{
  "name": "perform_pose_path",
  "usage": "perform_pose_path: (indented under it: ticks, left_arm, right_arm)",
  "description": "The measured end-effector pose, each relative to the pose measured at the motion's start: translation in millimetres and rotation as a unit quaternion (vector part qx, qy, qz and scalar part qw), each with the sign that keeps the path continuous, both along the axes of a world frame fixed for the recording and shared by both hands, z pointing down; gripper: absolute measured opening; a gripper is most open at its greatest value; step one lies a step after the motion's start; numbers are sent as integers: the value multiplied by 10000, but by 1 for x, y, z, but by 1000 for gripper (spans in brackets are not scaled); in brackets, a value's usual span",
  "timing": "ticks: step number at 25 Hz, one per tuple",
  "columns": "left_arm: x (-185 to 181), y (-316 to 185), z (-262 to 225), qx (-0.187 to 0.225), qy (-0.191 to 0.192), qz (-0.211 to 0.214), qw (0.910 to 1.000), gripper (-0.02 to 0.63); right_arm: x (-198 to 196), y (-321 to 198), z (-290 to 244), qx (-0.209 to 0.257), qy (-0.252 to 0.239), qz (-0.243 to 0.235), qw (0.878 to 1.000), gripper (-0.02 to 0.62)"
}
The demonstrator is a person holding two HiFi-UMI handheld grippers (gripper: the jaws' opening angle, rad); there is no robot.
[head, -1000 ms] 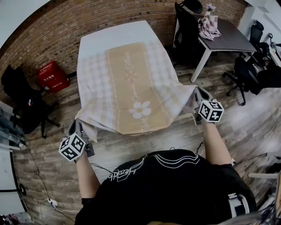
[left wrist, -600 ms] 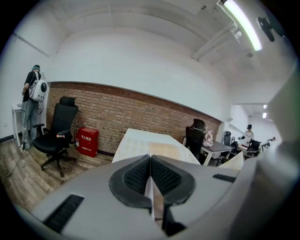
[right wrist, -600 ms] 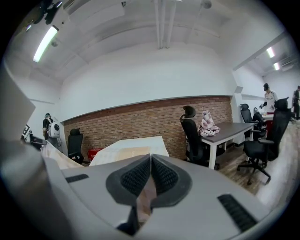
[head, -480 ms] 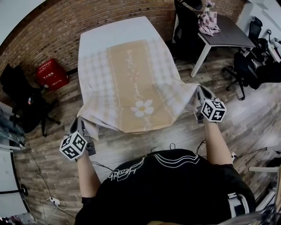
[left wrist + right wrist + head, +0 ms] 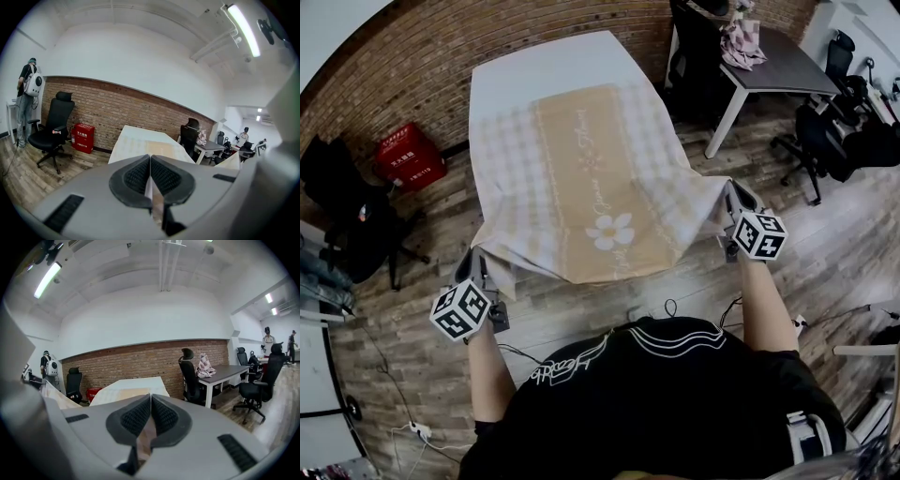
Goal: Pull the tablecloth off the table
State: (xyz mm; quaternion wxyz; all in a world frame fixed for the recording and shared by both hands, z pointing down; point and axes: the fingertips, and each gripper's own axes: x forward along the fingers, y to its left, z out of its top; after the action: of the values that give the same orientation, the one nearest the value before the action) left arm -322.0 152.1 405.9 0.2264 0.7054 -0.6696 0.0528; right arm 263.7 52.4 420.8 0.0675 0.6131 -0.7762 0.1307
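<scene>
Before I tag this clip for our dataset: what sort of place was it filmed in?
Probably an office or workroom: black swivel chairs, a grey desk and ceiling strip lights.

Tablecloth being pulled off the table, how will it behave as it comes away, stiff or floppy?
Probably floppy: the tablecloth sags between the left gripper and right gripper, both shut on its near corners. Likely light, since two small pinches hold its edge up. It may slide easily over the smooth white table.
</scene>
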Motion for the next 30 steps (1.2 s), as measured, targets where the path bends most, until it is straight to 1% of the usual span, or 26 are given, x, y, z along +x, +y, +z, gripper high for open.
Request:
perform_pose_path:
  ticks: [10,18,22,24,27,30]
  left_arm:
    - [-12,25,-1,36,19,208,9998,5]
    - [-28,46,5,-14,63,331,9994,5]
    - [-41,52,12,-83,140,264,9995,5]
    - [-45,55,11,-32,191,246,9995,5]
    - [-46,54,9,15,110,287,9995,5]
    - [-46,54,12,-13,115,318,9994,5]
  right_arm:
    - [-10,38,-4,82,-64,202,9997,-2]
    - [-26,63,11,-78,-201,286,9994,-2]
    - [-26,68,13,-119,-264,372,9989,-2]
    - [-27,71,16,-181,-267,397,9987,-2]
    - [-29,73,20,-239,-286,422,9984,-2]
    - [-34,73,26,-304,-308,421,9982,-2]
